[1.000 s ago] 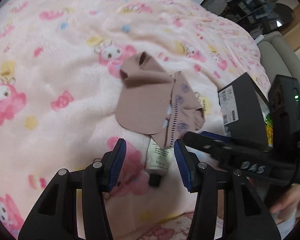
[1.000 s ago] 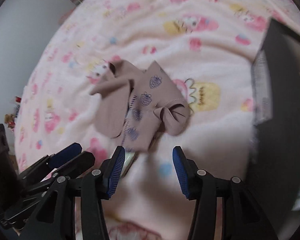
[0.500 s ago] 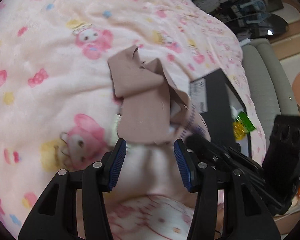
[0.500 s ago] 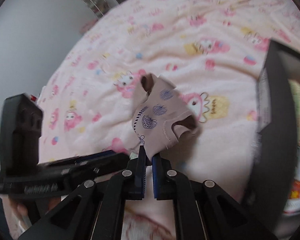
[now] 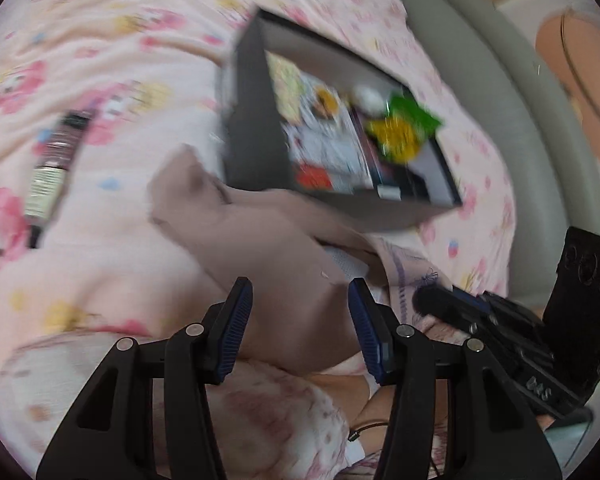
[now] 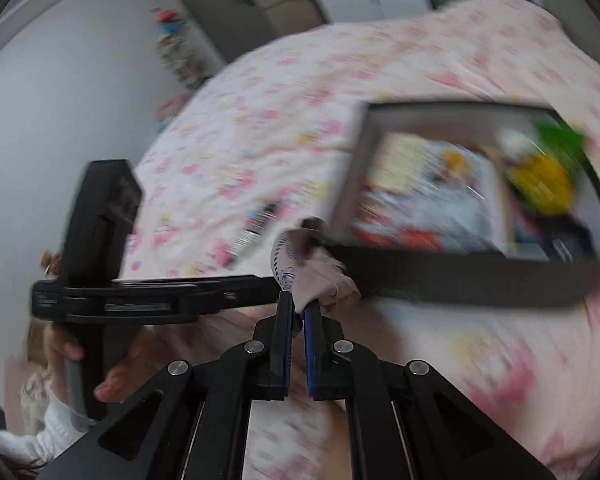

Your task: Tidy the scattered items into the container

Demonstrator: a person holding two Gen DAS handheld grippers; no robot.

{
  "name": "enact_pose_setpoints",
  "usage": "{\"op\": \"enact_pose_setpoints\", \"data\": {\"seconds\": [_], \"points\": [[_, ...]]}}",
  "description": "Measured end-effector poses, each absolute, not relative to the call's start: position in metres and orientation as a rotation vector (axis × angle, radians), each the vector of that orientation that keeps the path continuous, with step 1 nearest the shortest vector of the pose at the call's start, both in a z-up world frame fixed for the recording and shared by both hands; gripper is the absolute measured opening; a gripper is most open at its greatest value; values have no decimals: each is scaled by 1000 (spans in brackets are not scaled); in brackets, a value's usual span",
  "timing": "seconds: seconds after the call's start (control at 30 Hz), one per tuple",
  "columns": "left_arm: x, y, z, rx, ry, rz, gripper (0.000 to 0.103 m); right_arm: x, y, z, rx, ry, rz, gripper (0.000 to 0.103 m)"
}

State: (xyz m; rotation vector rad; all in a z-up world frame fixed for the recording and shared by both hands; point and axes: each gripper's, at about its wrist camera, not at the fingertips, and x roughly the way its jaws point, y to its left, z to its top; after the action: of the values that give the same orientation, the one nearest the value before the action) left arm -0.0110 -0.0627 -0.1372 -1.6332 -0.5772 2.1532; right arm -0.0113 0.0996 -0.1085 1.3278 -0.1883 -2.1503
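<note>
Between the left claw's fingers: a beige cloth (image 5: 260,256), hanging slack; the pads stand apart on either side and do not press it.
Left claw (image 5: 300,312): open, blue pads spread wide, pointing down at the bed.
Ahead of the left claw: a black box (image 5: 256,136), open at the top, tilted in this view, with blurred bright packets inside, among them a yellow and green one (image 5: 404,128).
Ahead and left of the left claw: a dark tube with a pale label (image 5: 54,168), lying on the pink blanket (image 5: 132,40), well apart from the box.
Right of the left claw: the right claw (image 5: 432,302), its black tip touching a patterned part of the cloth.
Far right of the left claw: a grey padded bed edge (image 5: 512,120).

Between the right claw's fingers: a patterned end of the same beige cloth (image 6: 312,268), pinched and rising out of the pads.
Right claw (image 6: 298,316): clamped tight on the cloth.
Ahead and right of the right claw: the black box (image 6: 460,276), near wall just beside the cloth, contents blurred.
Left of the right claw: the left claw's black body (image 6: 148,296), held by a hand (image 6: 112,368) in a white sleeve.
Ahead and left of the right claw: the tube (image 6: 256,224), blurred, on the blanket (image 6: 280,92).
</note>
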Motion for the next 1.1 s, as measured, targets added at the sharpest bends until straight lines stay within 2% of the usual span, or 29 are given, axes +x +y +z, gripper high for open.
{"op": "enact_pose_setpoints", "data": {"seconds": [0.13,0.23,0.37,0.47,0.57,0.67,0.73,0.8,0.97,1.03,1.07,1.1], "points": [[-19,-25,-160,-1740,-377,2207,50,-14,156,-133,1428,-190,-2274,4],[-24,-22,-163,-1721,-435,2215,51,-19,178,-140,1458,-168,-2305,5],[-20,-30,-164,-1714,-497,2293,51,-31,195,-152,1474,-235,-2308,5],[-15,-46,-163,-1690,-604,2331,52,-41,203,-164,1468,-244,-2344,6],[-10,-61,-163,-1699,-656,2403,53,-47,215,-172,1506,-344,-2326,6],[-18,-59,-170,-1744,-647,2398,55,-46,215,-175,1496,-404,-2276,19],[-25,-58,-178,-1814,-632,2397,59,-46,207,-179,1508,-387,-2257,39],[-28,-58,-186,-1866,-635,2375,59,-51,198,-186,1542,-372,-2232,44],[-33,-61,-192,-1852,-734,2318,59,-65,184,-215,1689,-384,-2221,44],[-33,-60,-191,-1823,-736,2285,54,-62,181,-217,1677,-376,-2222,43],[-33,-57,-189,-1795,-727,2246,36,-59,179,-213,1643,-348,-2221,37],[-33,-53,-187,-1776,-710,2207,23,-56,177,-208,1603,-337,-2214,15]]}}
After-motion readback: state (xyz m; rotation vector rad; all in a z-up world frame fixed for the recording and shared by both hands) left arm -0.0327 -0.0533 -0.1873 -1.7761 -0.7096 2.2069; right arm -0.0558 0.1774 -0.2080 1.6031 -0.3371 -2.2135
